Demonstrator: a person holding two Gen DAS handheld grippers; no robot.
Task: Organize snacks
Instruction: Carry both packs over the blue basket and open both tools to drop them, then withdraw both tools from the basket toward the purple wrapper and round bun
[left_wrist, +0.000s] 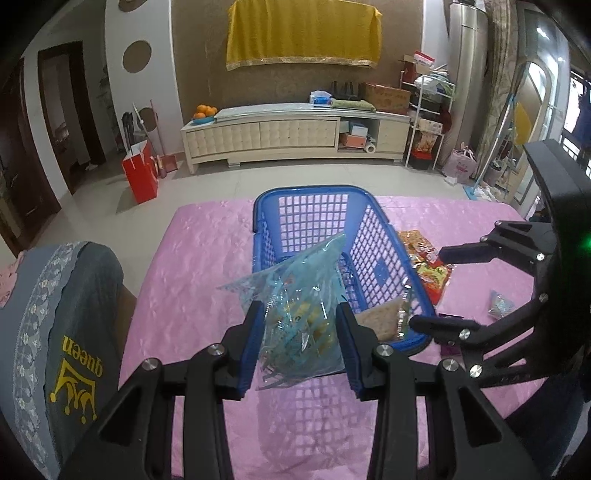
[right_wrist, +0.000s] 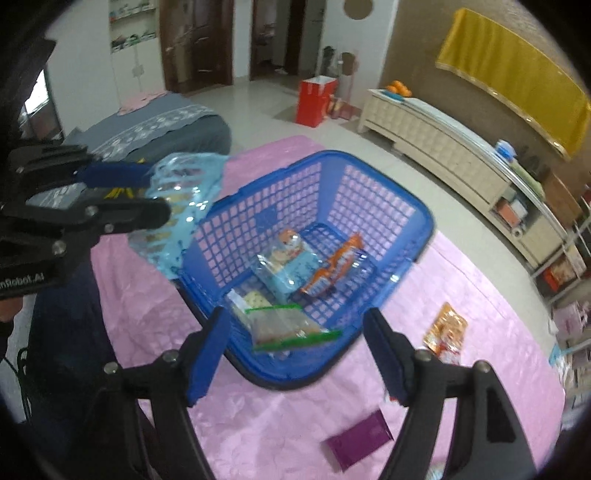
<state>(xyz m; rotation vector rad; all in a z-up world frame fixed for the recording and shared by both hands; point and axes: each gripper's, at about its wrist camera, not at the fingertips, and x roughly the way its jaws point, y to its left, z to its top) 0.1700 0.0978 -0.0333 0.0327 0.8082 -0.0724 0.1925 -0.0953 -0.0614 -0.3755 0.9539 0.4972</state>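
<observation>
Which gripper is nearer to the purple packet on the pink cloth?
Right. The right gripper hangs open just above the purple packet; the left gripper holds a blue bag beyond the basket.

The left gripper (left_wrist: 301, 332) was clamped on a clear blue snack bag (left_wrist: 295, 306), its blue-padded fingers (left_wrist: 253, 347) pressing both sides, held raised in the air; the right gripper (right_wrist: 295, 354) hung with its jaws spread wide, gripping nothing.

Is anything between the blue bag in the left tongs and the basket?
Nothing visible. The left tongs hold the blue bag over the basket rim; the open top is clear, with snacks only on its floor.
</observation>
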